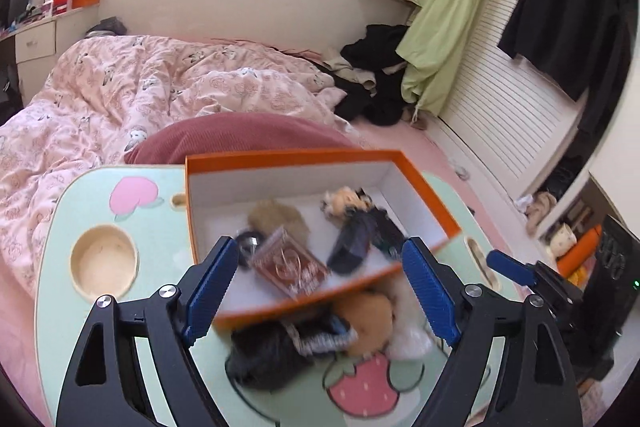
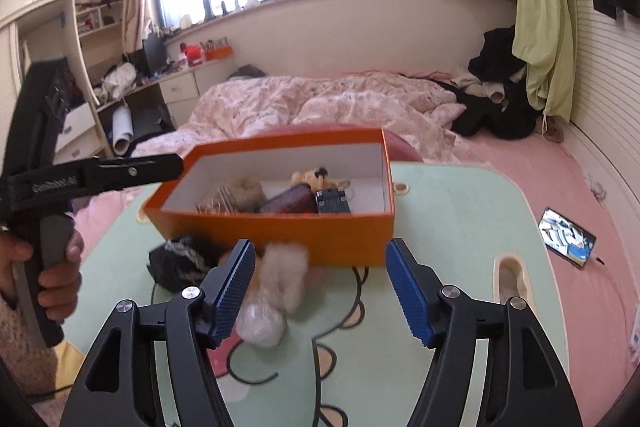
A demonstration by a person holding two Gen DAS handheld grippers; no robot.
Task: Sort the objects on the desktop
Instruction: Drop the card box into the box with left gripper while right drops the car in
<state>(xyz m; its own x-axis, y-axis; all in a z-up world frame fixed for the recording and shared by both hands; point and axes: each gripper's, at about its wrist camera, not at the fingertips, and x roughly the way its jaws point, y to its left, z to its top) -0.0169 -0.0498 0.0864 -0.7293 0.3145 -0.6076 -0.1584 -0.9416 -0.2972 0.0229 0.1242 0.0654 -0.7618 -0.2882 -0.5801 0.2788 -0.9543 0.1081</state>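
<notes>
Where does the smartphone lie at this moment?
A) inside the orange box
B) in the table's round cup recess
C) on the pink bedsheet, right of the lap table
C: in the right wrist view the smartphone lies, screen lit, on the pink bedsheet beside the lap table.

Each hand-held gripper [image 1: 318, 289] [image 2: 320, 293] is black with ridged blue pads [image 2: 234, 293], round silver screws and white lettering.

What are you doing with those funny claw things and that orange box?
A person is tidying small things off a green lap table into the orange box. Some fluffy and dark bits already lie inside it. More fuzzy toys wait on the table in front of the box. The left gripper and the right gripper are both open and hold nothing.
</notes>
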